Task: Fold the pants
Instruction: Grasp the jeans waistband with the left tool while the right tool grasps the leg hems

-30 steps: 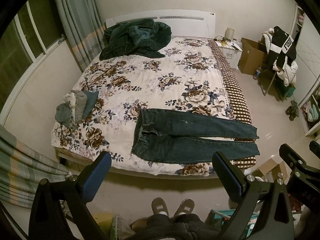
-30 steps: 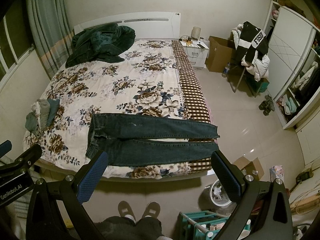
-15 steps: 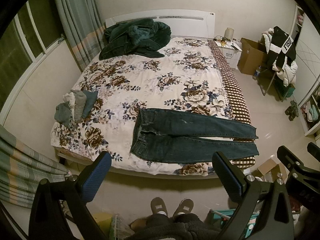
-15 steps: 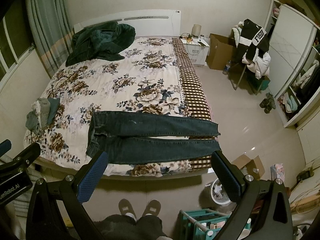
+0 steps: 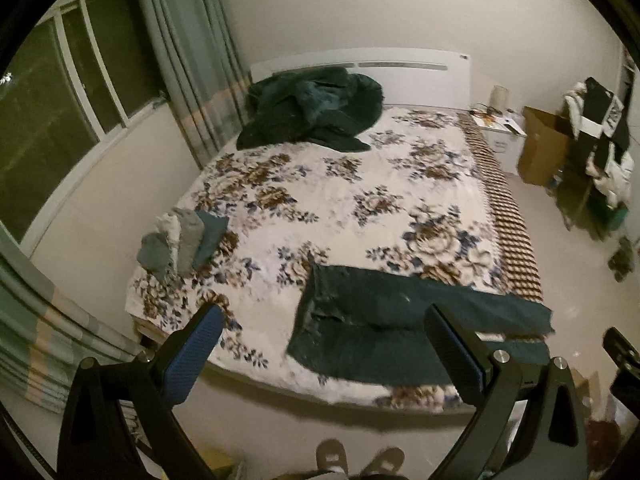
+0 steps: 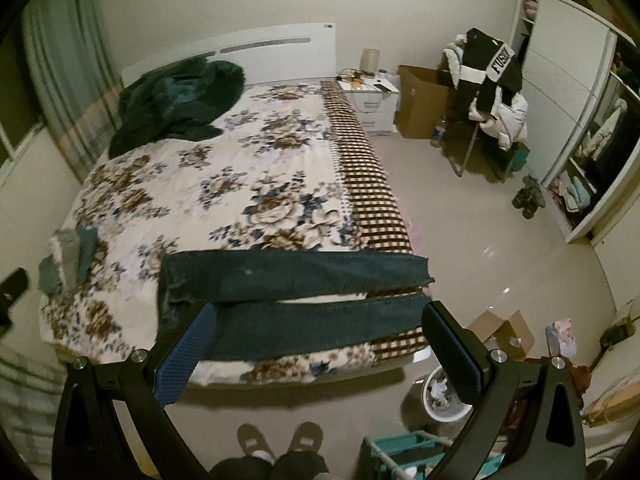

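Dark blue jeans (image 5: 384, 320) lie flat across the near end of the floral bed (image 5: 340, 200), waistband to the left and both legs stretched right to the checked edge. They also show in the right wrist view (image 6: 296, 300). My left gripper (image 5: 324, 356) is open and empty, held above the floor in front of the bed. My right gripper (image 6: 320, 356) is open and empty too, short of the bed's near edge. Neither touches the jeans.
A pile of folded clothes (image 5: 184, 240) sits at the bed's left edge and a dark green quilt (image 5: 312, 112) at the headboard. A small bin (image 6: 444, 396), cardboard boxes (image 6: 500, 332) and a teal rack (image 6: 420, 452) stand on the floor right of the bed. My slippered feet (image 6: 280, 440) show below.
Both grippers have moved forward toward the bed, so the jeans appear larger and closer. The views are blurred by motion. Both stay open.
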The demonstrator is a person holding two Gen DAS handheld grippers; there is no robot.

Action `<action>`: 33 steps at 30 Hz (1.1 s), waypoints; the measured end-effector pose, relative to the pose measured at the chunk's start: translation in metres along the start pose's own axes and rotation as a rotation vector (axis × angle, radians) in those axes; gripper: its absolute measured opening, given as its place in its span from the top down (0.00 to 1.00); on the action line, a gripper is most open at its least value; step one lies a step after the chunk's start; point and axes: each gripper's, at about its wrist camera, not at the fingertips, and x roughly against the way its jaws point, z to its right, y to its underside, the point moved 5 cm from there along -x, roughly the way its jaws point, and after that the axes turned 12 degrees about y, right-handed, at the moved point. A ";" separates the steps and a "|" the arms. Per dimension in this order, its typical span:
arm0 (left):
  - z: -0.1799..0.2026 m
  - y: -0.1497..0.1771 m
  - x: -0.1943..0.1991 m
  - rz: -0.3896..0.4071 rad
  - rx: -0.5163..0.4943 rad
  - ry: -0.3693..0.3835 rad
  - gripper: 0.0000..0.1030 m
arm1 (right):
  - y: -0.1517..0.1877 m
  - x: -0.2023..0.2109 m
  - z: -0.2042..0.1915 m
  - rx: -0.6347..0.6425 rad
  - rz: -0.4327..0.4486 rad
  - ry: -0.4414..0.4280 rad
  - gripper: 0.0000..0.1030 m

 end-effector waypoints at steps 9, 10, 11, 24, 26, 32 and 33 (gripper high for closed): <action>0.036 0.016 -0.153 -0.183 -0.022 -0.033 0.00 | -0.053 -0.154 0.001 -0.030 -0.141 0.027 0.00; 0.037 0.016 -0.170 -0.211 -0.019 -0.032 0.00 | -0.056 -0.173 -0.001 -0.038 -0.165 0.026 0.00; 0.037 0.015 -0.180 -0.226 -0.016 -0.030 0.00 | -0.059 -0.196 -0.005 -0.051 -0.198 0.025 0.00; -0.004 0.022 -0.466 -0.605 0.257 0.001 0.00 | -0.063 -0.528 -0.035 -0.287 -0.611 0.093 0.00; -0.020 0.031 -0.508 -0.662 0.349 -0.006 0.00 | -0.055 -0.567 -0.031 -0.320 -0.661 0.121 0.00; -0.064 0.052 -0.618 -0.757 0.672 -0.014 0.00 | -0.019 -0.680 -0.008 -0.459 -0.796 0.190 0.00; -0.068 0.055 -0.633 -0.769 0.707 -0.023 0.00 | -0.014 -0.703 -0.005 -0.487 -0.811 0.194 0.00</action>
